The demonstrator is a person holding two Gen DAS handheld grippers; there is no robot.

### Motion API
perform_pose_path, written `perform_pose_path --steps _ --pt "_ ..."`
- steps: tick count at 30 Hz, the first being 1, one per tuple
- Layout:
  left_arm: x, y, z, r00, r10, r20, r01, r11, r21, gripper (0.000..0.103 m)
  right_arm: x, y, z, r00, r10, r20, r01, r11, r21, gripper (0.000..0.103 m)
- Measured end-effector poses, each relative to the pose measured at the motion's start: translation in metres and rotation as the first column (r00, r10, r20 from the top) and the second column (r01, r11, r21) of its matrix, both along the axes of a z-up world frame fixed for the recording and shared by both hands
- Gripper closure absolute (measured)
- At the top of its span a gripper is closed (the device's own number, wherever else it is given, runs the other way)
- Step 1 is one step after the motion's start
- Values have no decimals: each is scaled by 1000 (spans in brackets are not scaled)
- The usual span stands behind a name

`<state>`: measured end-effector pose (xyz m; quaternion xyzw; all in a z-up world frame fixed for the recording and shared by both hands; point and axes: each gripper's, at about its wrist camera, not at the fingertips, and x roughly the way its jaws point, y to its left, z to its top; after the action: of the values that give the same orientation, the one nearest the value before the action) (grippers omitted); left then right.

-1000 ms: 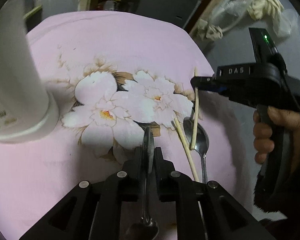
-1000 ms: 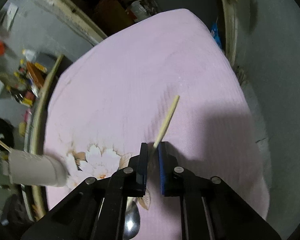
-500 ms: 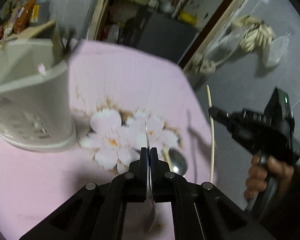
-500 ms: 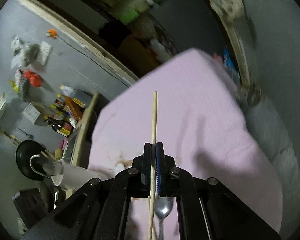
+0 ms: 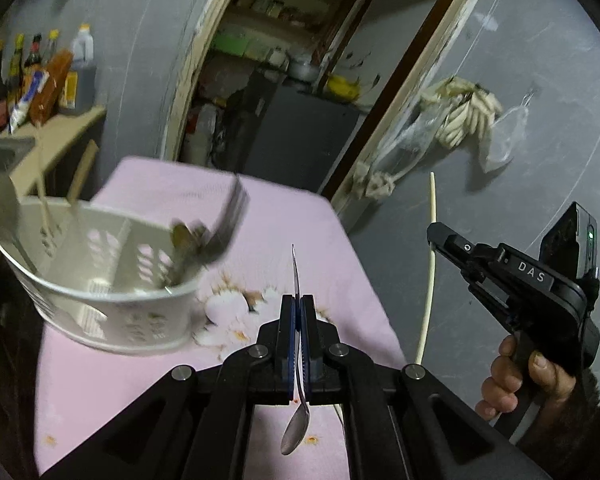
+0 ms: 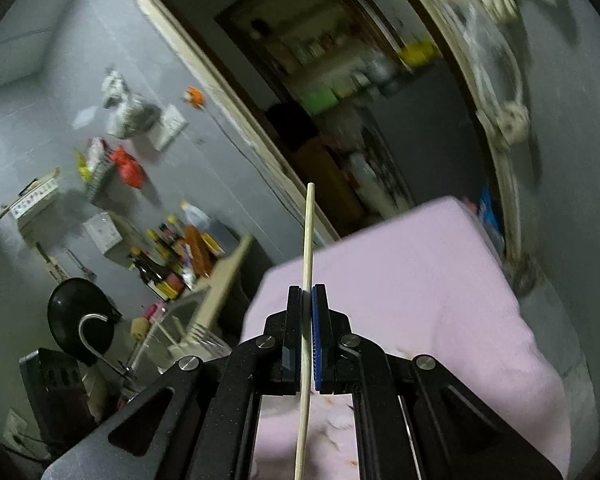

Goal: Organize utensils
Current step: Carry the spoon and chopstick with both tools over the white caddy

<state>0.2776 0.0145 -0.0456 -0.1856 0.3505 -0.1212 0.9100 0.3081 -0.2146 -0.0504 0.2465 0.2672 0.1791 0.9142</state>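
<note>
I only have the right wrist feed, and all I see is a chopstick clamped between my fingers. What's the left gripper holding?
Observer: The left gripper is shut on a metal spoon, handle up, bowl hanging below the fingers.
Operator: Where's the utensil holder? I can't find it here.
Observer: A white slotted utensil basket stands on the pink cloth, left of the spoon in the left wrist view.
Operator: Anything in it already?
Observer: Yes, several utensils stand in it, but they are too blurred to name.
</note>
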Motion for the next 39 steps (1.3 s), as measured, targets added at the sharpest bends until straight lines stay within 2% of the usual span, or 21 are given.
perform_pose_path --steps 5,11,14,18,24,34,39 --pt "-8 36 30 997 38 67 -37 999 -4 100 -12 38 36 993 10 115 -1 997 -73 99" --pt "-15 83 56 985 97 144 -98 995 3 100 -20 89 72 971 41 236 -3 987 -160 99" --pt "-16 111 66 972 140 186 -144 990 5 100 -20 108 85 960 64 273 -21 988 -154 99" --pt "-9 155 73 950 226 217 -222 974 -41 100 -12 131 93 947 82 311 -46 992 -121 99" --pt "12 193 63 923 315 220 -305 949 -77 100 12 152 76 958 34 286 -17 998 -61 99" --pt "38 192 24 939 304 159 -293 952 -88 100 40 179 36 974 1 226 28 992 -125 99" --pt "42 182 7 939 312 147 -311 950 -36 100 45 187 22 978 26 207 5 989 -148 99"
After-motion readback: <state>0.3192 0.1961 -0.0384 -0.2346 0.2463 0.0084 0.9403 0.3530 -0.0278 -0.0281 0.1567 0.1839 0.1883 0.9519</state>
